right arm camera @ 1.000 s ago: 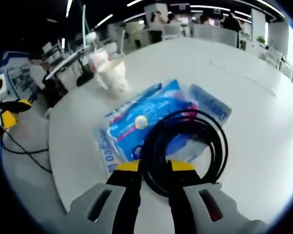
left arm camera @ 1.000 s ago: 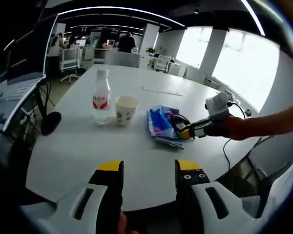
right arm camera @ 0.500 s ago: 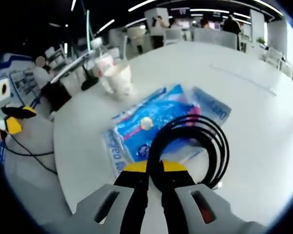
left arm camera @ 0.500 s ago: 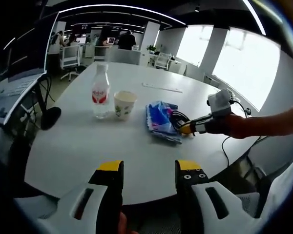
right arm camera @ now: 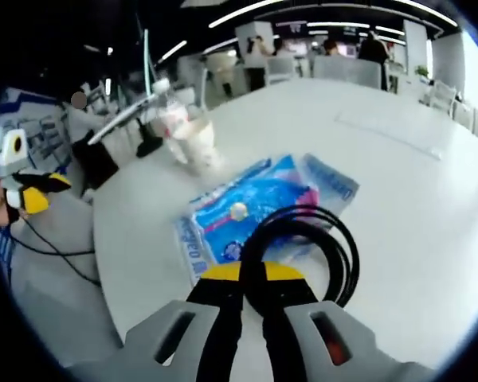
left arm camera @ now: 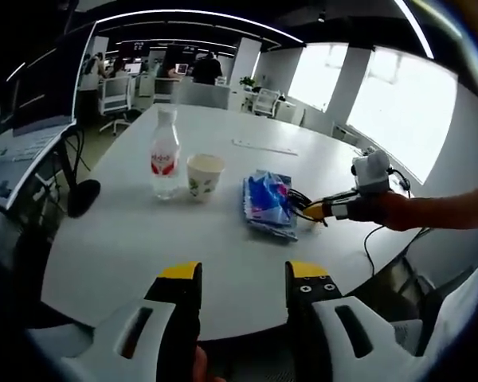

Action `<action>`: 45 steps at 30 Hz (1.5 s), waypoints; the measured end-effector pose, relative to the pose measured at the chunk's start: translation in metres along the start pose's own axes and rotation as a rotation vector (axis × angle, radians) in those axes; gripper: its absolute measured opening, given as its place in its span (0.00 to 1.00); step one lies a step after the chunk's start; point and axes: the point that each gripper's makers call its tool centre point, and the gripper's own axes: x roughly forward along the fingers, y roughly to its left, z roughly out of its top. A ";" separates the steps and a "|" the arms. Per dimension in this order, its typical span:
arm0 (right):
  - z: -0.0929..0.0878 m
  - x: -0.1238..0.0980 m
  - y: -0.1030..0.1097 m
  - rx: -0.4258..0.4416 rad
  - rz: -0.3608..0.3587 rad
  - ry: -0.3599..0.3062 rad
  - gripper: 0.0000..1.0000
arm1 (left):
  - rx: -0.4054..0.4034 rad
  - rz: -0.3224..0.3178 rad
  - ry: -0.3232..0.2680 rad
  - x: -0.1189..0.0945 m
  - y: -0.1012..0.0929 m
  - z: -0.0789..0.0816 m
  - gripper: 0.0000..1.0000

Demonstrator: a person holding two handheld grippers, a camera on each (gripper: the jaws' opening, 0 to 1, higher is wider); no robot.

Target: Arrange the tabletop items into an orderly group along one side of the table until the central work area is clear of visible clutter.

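Note:
On the white round table (left arm camera: 143, 231) stand a clear water bottle (left arm camera: 165, 155) with a red label and a paper cup (left arm camera: 204, 176) beside it. To their right lies a blue tissue pack (left arm camera: 267, 203). My right gripper (right arm camera: 252, 274) is shut on a coiled black cable (right arm camera: 334, 247), held just over the tissue pack (right arm camera: 247, 211). In the left gripper view the right gripper (left arm camera: 319, 212) reaches in from the right, held by a hand. My left gripper (left arm camera: 239, 274) hovers open before the table's near edge, nothing between its jaws.
A long ruler-like strip (left arm camera: 264, 148) lies on the far side of the table. Office chairs (left arm camera: 111, 99) and desks stand beyond it, with people at the back. A black cord (left arm camera: 370, 247) hangs off the table's right edge. A desk with a keyboard (left arm camera: 16, 147) stands at left.
The right gripper closed on the black cable and has drawn it back to the right, away from the tissue pack. The left gripper has stayed open and nearly still.

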 end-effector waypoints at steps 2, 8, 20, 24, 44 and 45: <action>0.001 -0.002 0.000 -0.004 0.000 -0.003 0.05 | -0.005 0.003 -0.002 -0.001 0.000 0.000 0.41; 0.006 -0.012 -0.002 -0.003 -0.009 -0.024 0.05 | -0.012 0.004 -0.004 -0.001 -0.001 -0.002 0.41; 0.018 -0.044 -0.010 0.035 -0.057 -0.091 0.04 | -0.007 0.002 -0.018 0.000 -0.001 0.005 0.41; 0.014 -0.049 -0.019 0.055 -0.075 -0.100 0.04 | -0.004 0.001 -0.022 0.000 0.000 0.007 0.41; -0.001 -0.076 -0.036 0.089 -0.147 -0.091 0.05 | 0.009 -0.013 -0.035 0.005 -0.003 0.017 0.41; -0.002 -0.075 -0.036 0.089 -0.146 -0.086 0.05 | 0.009 -0.014 -0.035 0.006 -0.003 0.017 0.41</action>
